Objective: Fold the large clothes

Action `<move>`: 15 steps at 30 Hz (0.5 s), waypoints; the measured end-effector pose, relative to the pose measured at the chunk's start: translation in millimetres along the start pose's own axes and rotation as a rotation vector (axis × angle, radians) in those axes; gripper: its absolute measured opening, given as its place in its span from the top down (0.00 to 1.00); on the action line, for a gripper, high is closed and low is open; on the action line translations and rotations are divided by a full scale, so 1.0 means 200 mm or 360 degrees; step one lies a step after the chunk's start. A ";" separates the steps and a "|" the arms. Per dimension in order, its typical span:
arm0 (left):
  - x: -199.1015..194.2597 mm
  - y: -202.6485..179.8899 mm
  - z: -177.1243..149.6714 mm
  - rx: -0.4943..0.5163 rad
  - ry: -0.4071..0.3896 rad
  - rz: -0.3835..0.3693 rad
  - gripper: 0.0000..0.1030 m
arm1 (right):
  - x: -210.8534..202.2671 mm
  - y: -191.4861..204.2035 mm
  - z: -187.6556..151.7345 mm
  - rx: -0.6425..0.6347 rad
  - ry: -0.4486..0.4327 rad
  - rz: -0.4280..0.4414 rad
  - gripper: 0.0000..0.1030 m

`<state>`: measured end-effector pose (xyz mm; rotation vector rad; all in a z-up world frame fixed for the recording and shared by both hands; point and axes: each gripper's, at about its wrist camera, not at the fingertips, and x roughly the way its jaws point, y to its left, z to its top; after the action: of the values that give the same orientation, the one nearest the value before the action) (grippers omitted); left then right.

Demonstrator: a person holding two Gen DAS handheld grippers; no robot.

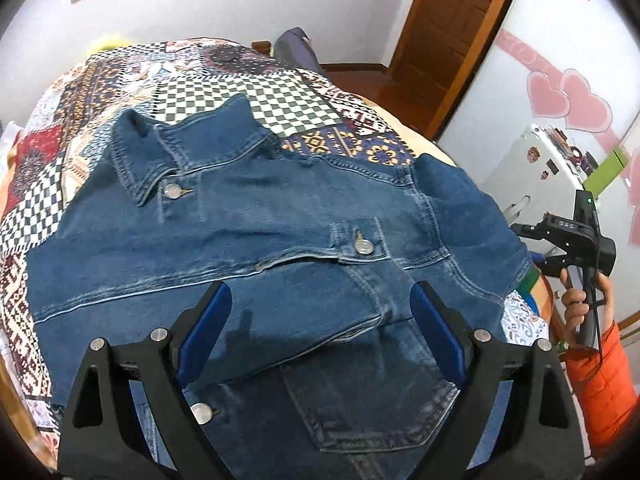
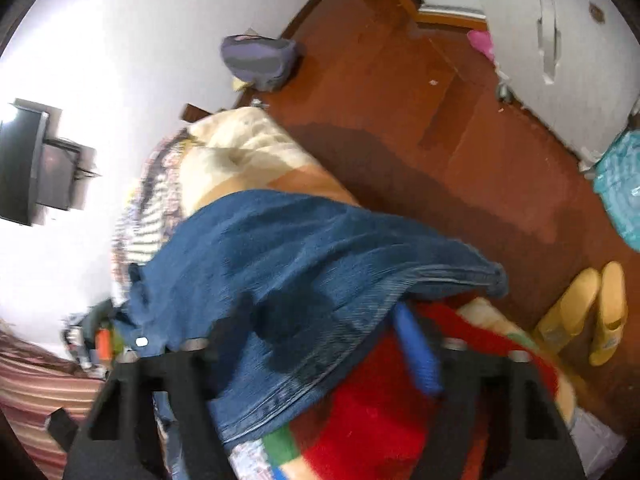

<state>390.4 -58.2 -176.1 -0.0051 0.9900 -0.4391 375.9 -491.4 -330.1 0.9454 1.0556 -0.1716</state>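
A blue denim jacket [image 1: 280, 220] lies spread on the patchwork bedspread [image 1: 80, 120], collar toward the far left, metal buttons showing. My left gripper [image 1: 320, 292] hovers over its lower front, jaws wide open and nothing between them. At the jacket's right edge a hand in an orange sleeve holds my right gripper [image 1: 532, 244]. In the blurred right wrist view, a denim fold [image 2: 300, 248] at the bed's edge drapes across the right gripper [image 2: 320, 320]. It hides the left finger, while the blue right pad [image 2: 416, 348] shows bare. The jaws stand apart around the cloth.
The bed's corner [image 2: 248, 144] ends at a red-brown floor [image 2: 400, 100]. Yellow slippers [image 2: 584, 312] and a white wardrobe [image 2: 560, 60] stand to the right. A grey bag [image 2: 256, 60] sits by the wall. A white fridge [image 1: 532, 160] and wooden door [image 1: 448, 20] are beyond the bed.
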 end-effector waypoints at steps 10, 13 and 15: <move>-0.15 0.07 -0.02 -0.0049 -0.0109 0.0000 0.12 | -0.21 0.29 0.03 -0.0272 -0.0205 0.0038 0.84; -0.20 0.10 -0.05 -0.0063 -0.0146 0.0014 0.12 | -0.34 0.53 -0.01 -0.0476 -0.0293 0.0168 0.85; -0.23 0.12 -0.06 -0.0081 -0.0170 0.0013 0.12 | -0.40 0.69 -0.07 -0.0586 -0.0320 0.0281 0.86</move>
<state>367.2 -16.5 -150.6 -0.0697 0.8954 -0.4022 399.3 -421.3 -188.3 0.6667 0.7792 0.0726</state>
